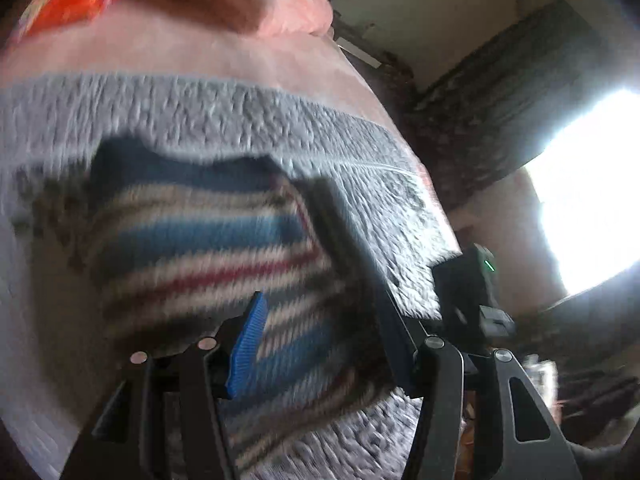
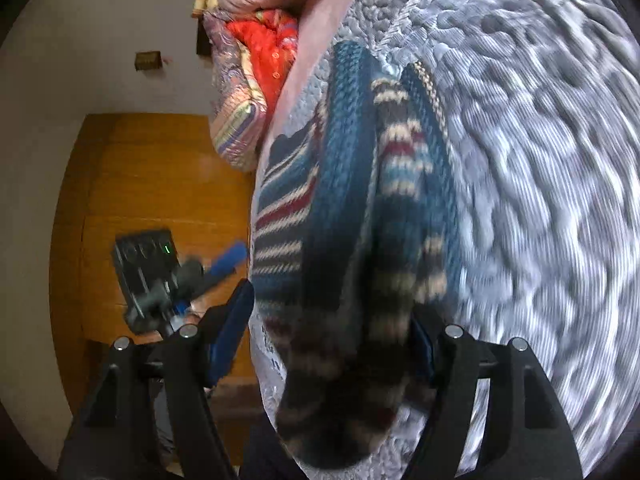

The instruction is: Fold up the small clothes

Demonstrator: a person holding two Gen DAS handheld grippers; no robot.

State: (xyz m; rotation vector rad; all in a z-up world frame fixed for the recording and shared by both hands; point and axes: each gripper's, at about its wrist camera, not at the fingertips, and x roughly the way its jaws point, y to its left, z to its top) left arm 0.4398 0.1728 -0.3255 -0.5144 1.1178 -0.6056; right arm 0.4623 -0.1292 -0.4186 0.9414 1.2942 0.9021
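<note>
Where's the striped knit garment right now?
The striped knit garment lies on the grey textured bedspread, ahead of the left gripper. In the right wrist view a bunched part sits between the right gripper's fingers.

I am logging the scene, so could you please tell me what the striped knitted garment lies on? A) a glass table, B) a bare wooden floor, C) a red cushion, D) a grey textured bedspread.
D: both wrist views show the striped knitted garment lying on the grey textured bedspread, which surrounds it on all visible sides.
</note>
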